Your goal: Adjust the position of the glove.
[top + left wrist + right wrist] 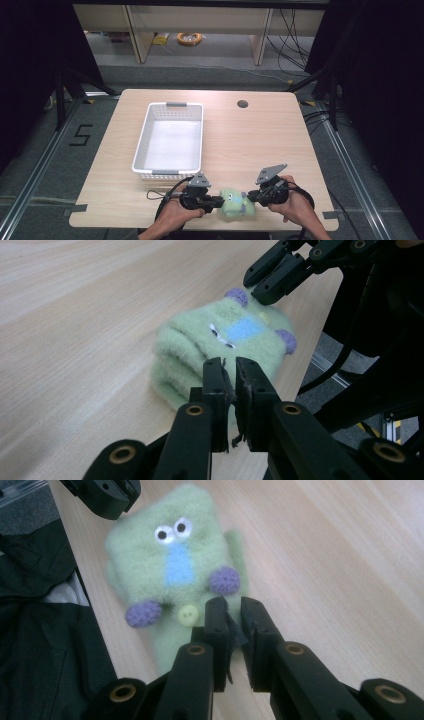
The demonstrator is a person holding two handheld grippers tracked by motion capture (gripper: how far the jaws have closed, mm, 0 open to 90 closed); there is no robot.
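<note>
The tabletop (260,135) carries a white basket (170,140) toward its far left, and on the floor beside it a taped "5" can be read. At the near edge lies a folded green fuzzy sock (236,202) with a sewn face, its long axis running left to right between the two hands. The left gripper (216,201) is pinched on its left end, and the right gripper (249,196) is pinched on its right end. Both are equally near.
</note>
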